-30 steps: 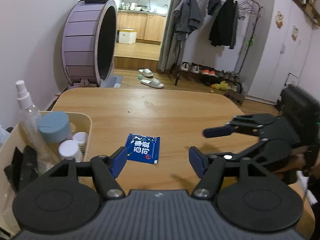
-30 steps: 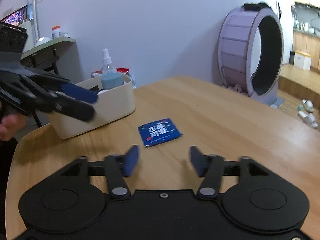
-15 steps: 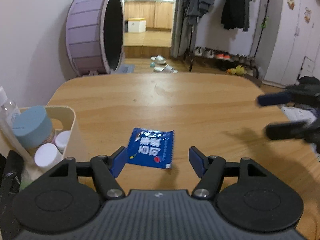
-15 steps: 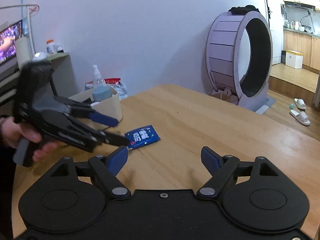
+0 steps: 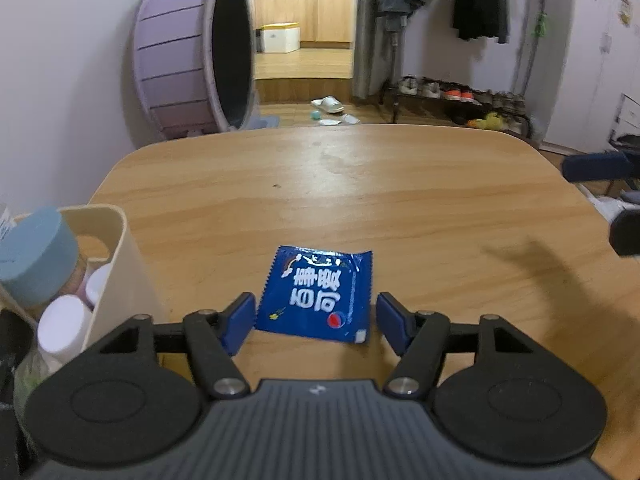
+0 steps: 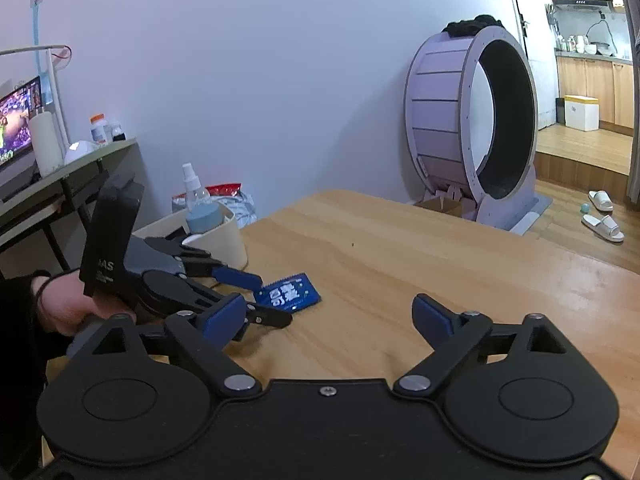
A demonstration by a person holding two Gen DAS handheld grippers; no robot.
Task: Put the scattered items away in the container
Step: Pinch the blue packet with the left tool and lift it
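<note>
A blue snack packet (image 5: pixel 318 294) lies flat on the wooden table (image 5: pixel 360 200); it also shows in the right wrist view (image 6: pixel 291 293). My left gripper (image 5: pixel 316 322) is open, low over the table, with its near edge between the two fingertips; I see it from the side in the right wrist view (image 6: pixel 256 300). A cream container (image 5: pixel 120 264) stands just left of it, holding a blue-lidded jar (image 5: pixel 36 256) and white-capped bottles (image 5: pixel 64 328). My right gripper (image 6: pixel 328 316) is open and empty, off to the right, away from the packet.
A spray bottle (image 6: pixel 191 184) stands in the container (image 6: pixel 224 236). A large purple wheel (image 5: pixel 196 48) stands on the floor past the table's far edge. A desk with a monitor (image 6: pixel 16 124) is behind the container. My right gripper's fingers (image 5: pixel 596 166) show at the right edge.
My left gripper moved forward and down until the packet lies between its fingertips. My right gripper opened wider and drew back to the right, away from the packet.
</note>
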